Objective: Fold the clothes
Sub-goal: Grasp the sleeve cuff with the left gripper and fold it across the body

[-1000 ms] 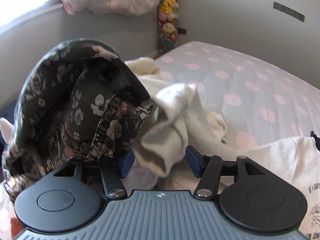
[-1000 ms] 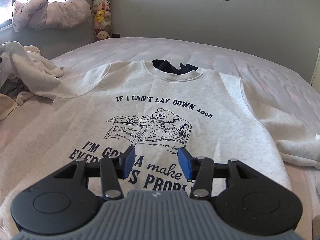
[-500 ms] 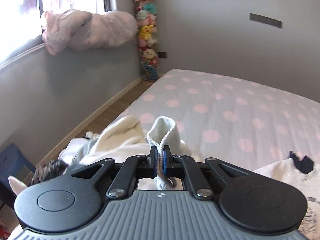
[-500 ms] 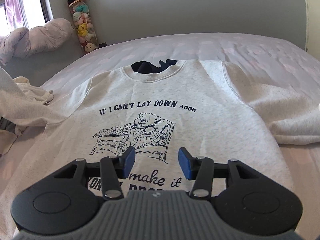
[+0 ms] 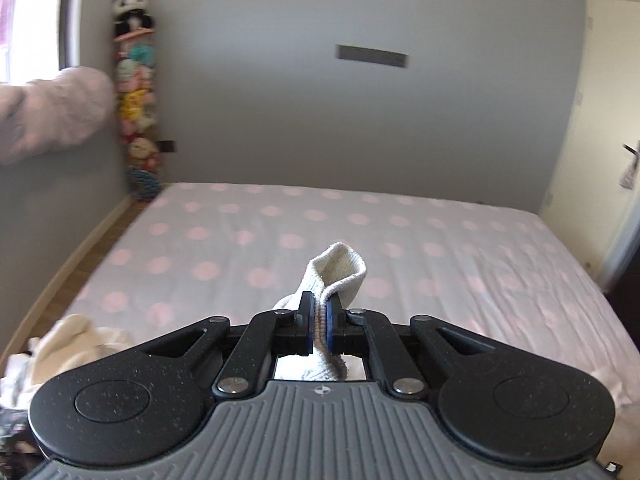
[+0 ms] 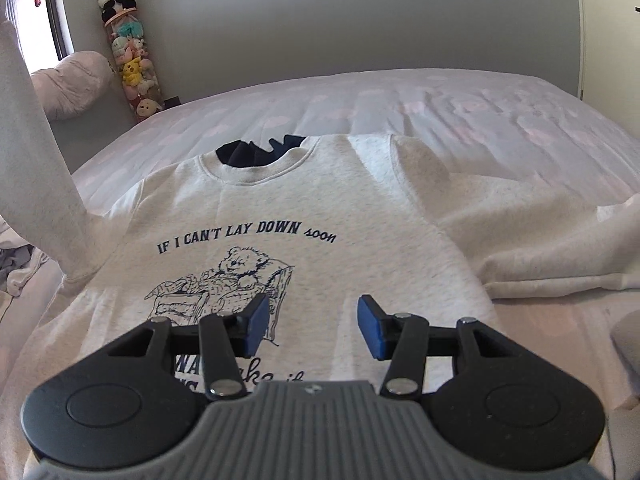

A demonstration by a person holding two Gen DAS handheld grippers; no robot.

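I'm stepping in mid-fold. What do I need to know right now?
Left gripper: shut on the sleeve cuff, which is lifted above the bed.
Right gripper: open, holding nothing, above the sweatshirt chest print.
The sweatshirt lies face up and flat; its raised sleeve shows at the left of the right wrist view, and the other sleeve lies out to the side.
Done: cuff gripped. Left: probably fold both sleeves in, then the body.

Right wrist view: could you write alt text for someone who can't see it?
An open two-finger gripper hovers over a light grey sweatshirt with a teddy-bear print, spread on a pink-dotted bed. Its left sleeve is lifted upward.
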